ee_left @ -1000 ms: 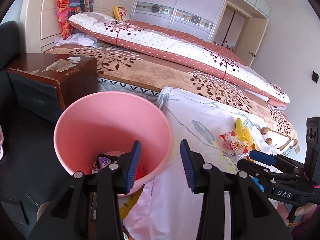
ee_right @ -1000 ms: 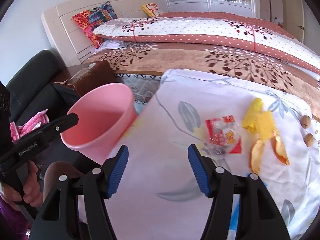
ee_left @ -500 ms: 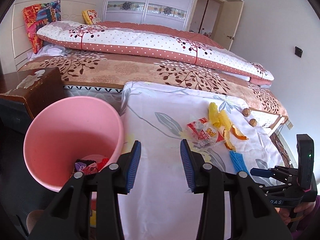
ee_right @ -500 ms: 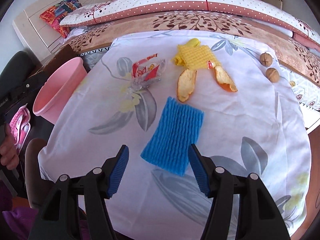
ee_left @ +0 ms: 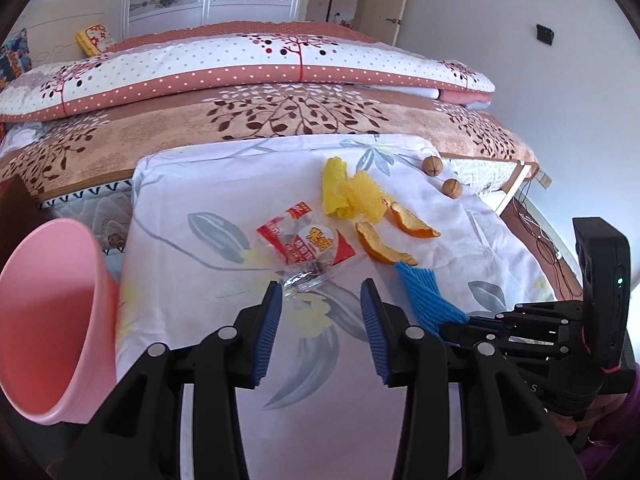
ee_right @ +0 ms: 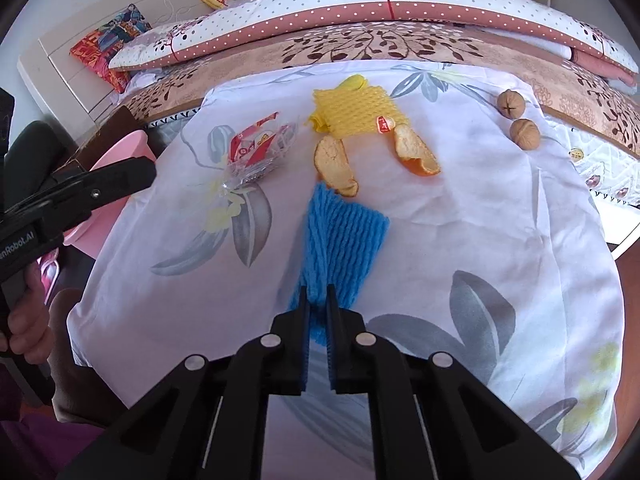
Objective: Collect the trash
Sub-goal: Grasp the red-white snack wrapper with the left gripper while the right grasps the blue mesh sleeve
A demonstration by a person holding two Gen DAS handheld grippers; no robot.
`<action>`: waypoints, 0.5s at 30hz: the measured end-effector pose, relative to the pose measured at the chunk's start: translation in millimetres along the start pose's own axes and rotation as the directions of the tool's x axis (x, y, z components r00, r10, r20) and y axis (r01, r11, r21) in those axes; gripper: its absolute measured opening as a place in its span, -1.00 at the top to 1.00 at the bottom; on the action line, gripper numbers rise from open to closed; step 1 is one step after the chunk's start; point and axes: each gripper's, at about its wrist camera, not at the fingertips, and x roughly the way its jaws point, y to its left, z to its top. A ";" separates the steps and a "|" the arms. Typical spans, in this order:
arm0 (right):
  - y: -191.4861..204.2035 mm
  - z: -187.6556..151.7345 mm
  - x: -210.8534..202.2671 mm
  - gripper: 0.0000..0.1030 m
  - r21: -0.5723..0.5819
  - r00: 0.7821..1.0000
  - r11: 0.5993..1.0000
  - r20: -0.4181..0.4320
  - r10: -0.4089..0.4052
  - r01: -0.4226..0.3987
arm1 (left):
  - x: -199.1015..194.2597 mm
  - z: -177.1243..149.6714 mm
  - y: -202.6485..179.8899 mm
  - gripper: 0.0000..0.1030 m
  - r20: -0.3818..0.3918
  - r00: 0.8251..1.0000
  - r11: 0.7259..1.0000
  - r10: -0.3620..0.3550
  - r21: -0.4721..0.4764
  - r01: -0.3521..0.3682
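On the white flowered cloth [ee_right: 500, 220] lies a blue foam net [ee_right: 344, 236], and my right gripper [ee_right: 318, 300] is shut on its near edge, bunching it. From the left wrist view the same blue foam net [ee_left: 424, 292] sticks out of my right gripper [ee_left: 448, 326]. My left gripper [ee_left: 320, 308] is open, just short of a clear red-printed snack wrapper [ee_left: 308, 242]. Behind lie a yellow foam net [ee_left: 352, 194], two orange peels [ee_left: 400, 232] and two walnuts [ee_left: 440, 176]. The pink bin [ee_left: 52, 320] stands at the left beside the cloth.
A bed with a patterned blanket [ee_left: 260, 120] and dotted quilt [ee_left: 240, 64] runs behind the cloth. A dark wooden bedside box [ee_right: 112, 132] sits behind the pink bin [ee_right: 116, 160]. A hand [ee_right: 24, 320] holds the left gripper's handle [ee_right: 60, 200].
My right gripper closed on the blue foam net's near edge. My left gripper swung right from over the pink bin toward the snack wrapper and stayed open.
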 end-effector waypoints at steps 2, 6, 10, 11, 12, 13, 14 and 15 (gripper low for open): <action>-6.7 1.6 -4.4 0.88 0.020 1.000 1.000 0.012 0.009 -0.009 | 13.3 5.7 -12.4 0.21 -0.012 1.000 0.999 0.009 0.053 -0.008; -17.8 6.0 -15.0 0.88 0.043 0.999 0.999 0.041 0.010 -0.012 | 43.7 12.5 -30.8 0.21 -0.041 0.998 0.987 0.057 0.154 -0.050; -29.2 9.5 -20.4 0.88 0.071 0.998 0.997 0.057 0.008 -0.012 | 73.5 12.6 -36.9 0.21 -0.073 0.986 0.965 0.151 0.225 -0.131; -31.9 9.7 -20.8 0.88 0.076 0.998 0.997 0.058 0.009 -0.013 | 79.9 12.0 -36.7 0.21 -0.080 0.983 0.962 0.166 0.234 -0.144; -33.2 10.3 -20.5 0.88 0.080 0.998 0.997 0.055 0.009 -0.014 | 84.4 11.3 -36.4 0.21 -0.085 0.979 0.957 0.184 0.242 -0.159; -34.3 10.4 -19.6 0.88 0.081 0.999 0.997 0.051 0.012 -0.016 | 88.5 10.4 -35.6 0.21 -0.085 0.975 0.952 0.204 0.248 -0.178; -34.8 10.6 -18.7 0.88 0.081 0.999 0.997 0.048 0.016 -0.020 | 90.0 10.1 -34.3 0.21 -0.080 0.975 0.951 0.209 0.248 -0.183; -34.9 11.0 -17.9 0.88 0.080 0.999 0.997 0.046 0.017 -0.021 | 89.7 9.4 -32.0 0.21 -0.076 0.976 0.954 0.205 0.240 -0.182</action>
